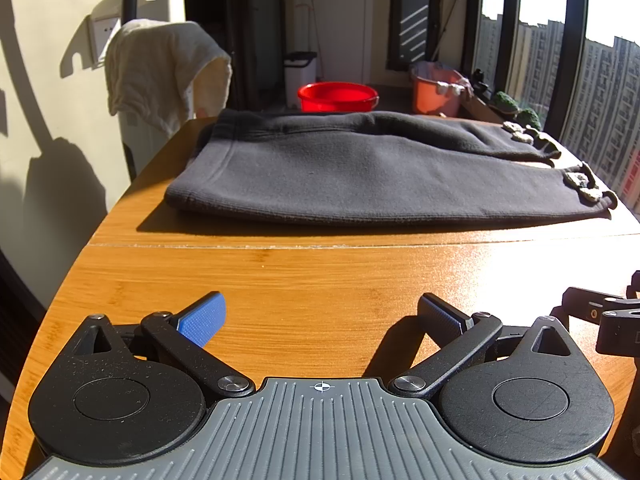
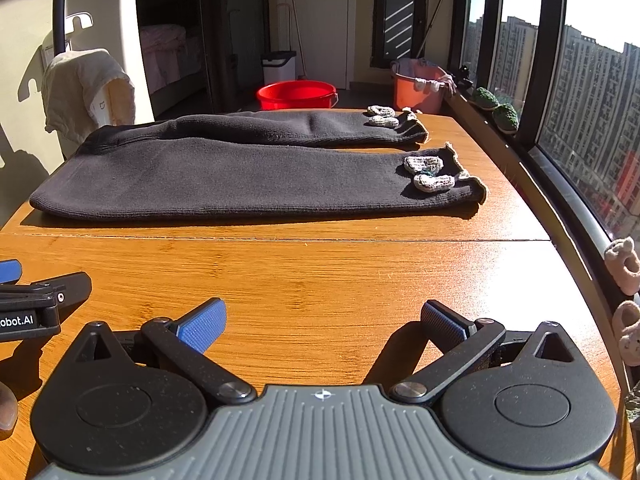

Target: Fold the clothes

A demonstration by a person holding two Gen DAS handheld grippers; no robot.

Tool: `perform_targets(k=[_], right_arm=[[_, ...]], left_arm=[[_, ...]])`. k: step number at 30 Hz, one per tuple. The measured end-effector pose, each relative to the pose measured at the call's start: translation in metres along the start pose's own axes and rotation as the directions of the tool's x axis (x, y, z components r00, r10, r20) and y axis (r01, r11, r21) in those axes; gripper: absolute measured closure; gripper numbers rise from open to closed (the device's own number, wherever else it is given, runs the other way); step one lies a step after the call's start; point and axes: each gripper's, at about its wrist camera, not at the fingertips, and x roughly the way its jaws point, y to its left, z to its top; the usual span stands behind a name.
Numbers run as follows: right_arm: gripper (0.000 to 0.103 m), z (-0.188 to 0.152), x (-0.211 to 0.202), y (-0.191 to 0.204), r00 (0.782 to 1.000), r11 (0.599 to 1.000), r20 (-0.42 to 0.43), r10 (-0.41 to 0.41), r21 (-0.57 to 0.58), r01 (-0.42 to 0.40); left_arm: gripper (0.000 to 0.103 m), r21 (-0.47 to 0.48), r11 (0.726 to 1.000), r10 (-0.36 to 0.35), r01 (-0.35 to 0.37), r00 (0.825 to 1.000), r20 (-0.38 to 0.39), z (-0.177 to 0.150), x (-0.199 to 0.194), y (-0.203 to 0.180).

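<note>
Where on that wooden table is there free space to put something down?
The wide bare strip of table between the dark trousers and the two open grippers, left gripper and right gripper, is free. The far half is crowded: the trousers cover it nearly edge to edge.

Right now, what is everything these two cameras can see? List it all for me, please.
Trousers: one pair, dark grey, laid flat across the far half of the table, legs pointing toward the window.
Knitted trims: two pairs, pale grey, on the leg cuffs.
Table: one, orange-brown wood, with a seam running across it.
Towel: one, cream, draped over something beyond the table's far left corner.
Basin: one, red, on the floor behind the table.
Bucket: one, orange, near the window, cloths over its rim.
Bin: one, white with dark lid, by the back wall.
Window: one, dark frame, showing apartment blocks.
Left gripper: one, black with blue pads, open over the near table.
Right gripper: one, the same, open beside it.
</note>
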Motion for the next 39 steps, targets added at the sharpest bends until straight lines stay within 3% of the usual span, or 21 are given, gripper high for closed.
perform_targets(k=[9,11,14,15,17,19,20,21,25,28,30,33,35,37,39], right_arm=[[0.000,0.002,0.000,-0.002,0.996,0.995,-0.009,0.088,-0.053,-0.089],[0.000,0.009,0.001,-0.009,0.987,0.986,-0.008,0.162,-0.048,-0.162],[0.000,0.029,0.001,-0.026,0.956,0.959,0.076,0.284,-0.017,-0.284],[0.000,0.036,0.002,-0.029,0.947,0.953,0.110,0.303,-0.015,-0.303],[0.001,0.055,0.012,-0.028,0.953,0.963,0.144,0.267,-0.065,-0.260],[0.024,0.073,0.030,-0.025,0.962,0.973,0.164,0.218,-0.119,-0.200],[0.041,0.079,0.042,-0.025,0.967,0.974,0.142,0.213,-0.113,-0.198],[0.050,0.086,0.053,-0.026,0.971,0.975,0.119,0.208,-0.107,-0.196],[0.053,0.091,0.086,-0.042,0.973,0.974,0.052,0.225,-0.029,-0.224],[0.054,0.078,0.075,-0.049,0.967,0.965,0.044,0.252,-0.079,-0.248],[0.053,0.067,0.062,-0.053,0.964,0.959,0.025,0.264,-0.116,-0.260],[0.053,0.048,0.036,-0.061,0.962,0.950,-0.007,0.273,-0.152,-0.271],[0.053,0.043,0.028,-0.064,0.960,0.945,-0.026,0.279,-0.168,-0.279],[0.053,0.045,0.025,-0.068,0.955,0.942,-0.044,0.294,-0.155,-0.298],[0.053,0.053,0.028,-0.072,0.948,0.940,-0.056,0.314,-0.121,-0.318]], left_arm=[[0.000,0.006,1.000,-0.013,0.013,1.000,-0.003,0.001,0.000,0.003],[0.000,0.001,0.998,-0.055,0.055,0.998,0.002,0.002,-0.003,0.009],[0.000,-0.046,0.986,-0.158,0.159,0.987,0.033,0.015,-0.008,0.024],[0.000,-0.057,0.982,-0.180,0.183,0.982,0.049,0.021,-0.009,0.028],[0.000,-0.048,0.979,-0.194,0.199,0.977,0.090,0.040,-0.005,0.031],[0.000,-0.024,0.980,-0.195,0.199,0.974,0.111,0.057,0.007,0.030],[0.000,-0.011,0.981,-0.194,0.196,0.974,0.115,0.066,0.014,0.029],[0.000,0.002,0.981,-0.192,0.193,0.974,0.117,0.073,0.022,0.028],[0.000,0.039,0.981,-0.194,0.192,0.979,0.056,0.082,0.057,0.027],[0.000,0.042,0.977,-0.211,0.211,0.977,-0.014,0.069,0.072,0.031],[0.000,0.092,0.971,-0.217,0.218,0.976,-0.020,0.056,0.061,0.029],[0.000,0.134,0.938,-0.311,0.320,0.947,-0.084,0.041,0.036,0.030],[0.000,0.078,0.912,-0.393,0.403,0.912,-0.118,0.046,0.027,0.042],[0.000,-0.024,0.908,-0.419,0.418,0.906,-0.063,0.066,0.026,0.064],[0.000,-0.109,0.931,-0.347,0.349,0.937,0.034,0.095,0.035,0.091]])
